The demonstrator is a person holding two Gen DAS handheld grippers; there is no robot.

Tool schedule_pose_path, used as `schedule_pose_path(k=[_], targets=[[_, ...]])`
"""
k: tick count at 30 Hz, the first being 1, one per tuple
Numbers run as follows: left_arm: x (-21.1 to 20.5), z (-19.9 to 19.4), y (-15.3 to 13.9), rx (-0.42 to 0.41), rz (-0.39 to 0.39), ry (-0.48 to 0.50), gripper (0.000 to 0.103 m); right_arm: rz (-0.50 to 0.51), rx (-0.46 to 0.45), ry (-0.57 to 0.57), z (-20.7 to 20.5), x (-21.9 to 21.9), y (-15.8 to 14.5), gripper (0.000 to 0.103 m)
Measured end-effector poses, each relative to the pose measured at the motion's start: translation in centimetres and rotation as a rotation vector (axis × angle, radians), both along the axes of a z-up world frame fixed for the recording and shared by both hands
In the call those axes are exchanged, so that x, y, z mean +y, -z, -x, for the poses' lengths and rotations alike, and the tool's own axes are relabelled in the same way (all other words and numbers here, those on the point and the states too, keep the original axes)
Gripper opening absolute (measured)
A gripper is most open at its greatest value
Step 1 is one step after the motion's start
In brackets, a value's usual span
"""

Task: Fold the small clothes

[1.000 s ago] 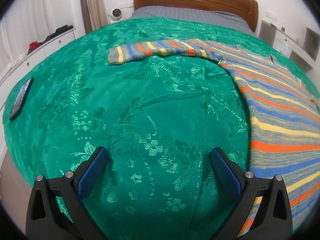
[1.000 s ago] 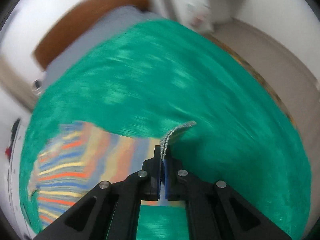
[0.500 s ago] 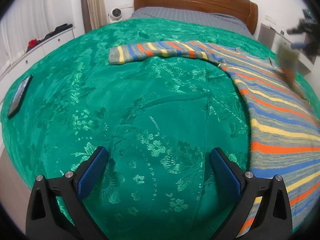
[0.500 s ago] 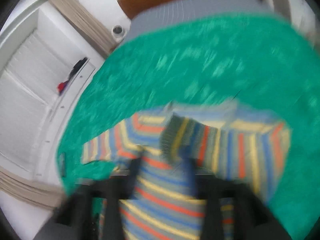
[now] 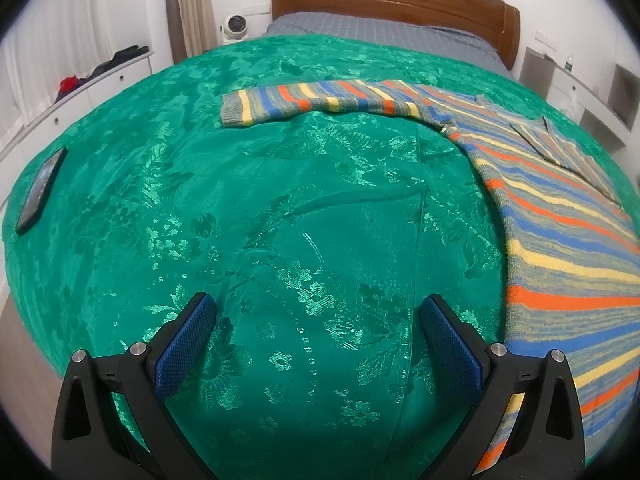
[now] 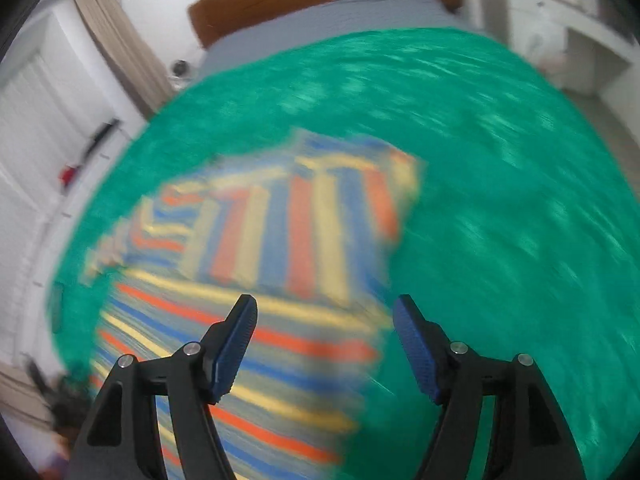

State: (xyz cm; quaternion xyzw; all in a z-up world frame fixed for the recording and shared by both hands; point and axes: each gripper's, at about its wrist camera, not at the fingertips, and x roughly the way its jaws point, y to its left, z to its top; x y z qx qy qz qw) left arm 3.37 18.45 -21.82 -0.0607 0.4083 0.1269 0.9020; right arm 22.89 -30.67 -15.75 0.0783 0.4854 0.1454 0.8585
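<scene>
A striped knit sweater (image 5: pixel 560 216) in orange, yellow, blue and grey lies flat on the green bedspread (image 5: pixel 280 208). One sleeve (image 5: pixel 320 98) stretches out to the left. The other sleeve (image 6: pixel 304 220) lies folded across the body in the blurred right wrist view. My left gripper (image 5: pixel 316 320) stands open above bare bedspread, left of the sweater's hem. My right gripper (image 6: pixel 324 316) hovers over the sweater body (image 6: pixel 256 344), its jaws opening with nothing between them.
A dark phone (image 5: pixel 40 190) lies near the bed's left edge. A wooden headboard (image 5: pixel 392 4) and grey sheet are at the far end. White drawers (image 5: pixel 80 92) with clothes on top stand left, a white nightstand (image 5: pixel 576 92) right.
My right gripper carried the sleeve cuff across over the sweater body, let go of it and came open. The sleeve now lies folded on the body. My left gripper stayed still.
</scene>
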Motion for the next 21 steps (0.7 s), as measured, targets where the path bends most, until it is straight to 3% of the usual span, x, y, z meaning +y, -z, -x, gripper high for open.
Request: schedule_pose_path(k=[3,8,15,21], targets=[[-0.1,0.0,0.1,0.004,-0.006,-0.002,0.103,0.068,-0.02,0.055,4.3,-3.1,2.3,0.07],[-0.2,-0.1,0.2,0.007,-0.016,-0.005,0.103,0.114,-0.097,0.129,9.8,-6.6,3.0,0.07],[-0.3,-0.1,0.3,0.009,-0.02,-0.006,0.103,0.103,-0.09,0.233,12.5,-9.5,4.7,0.07],[-0.3,-0.1,0.3,0.008,-0.02,-0.005,0.103,0.096,-0.108,0.261,13.9,-9.1,4.9,0.07]])
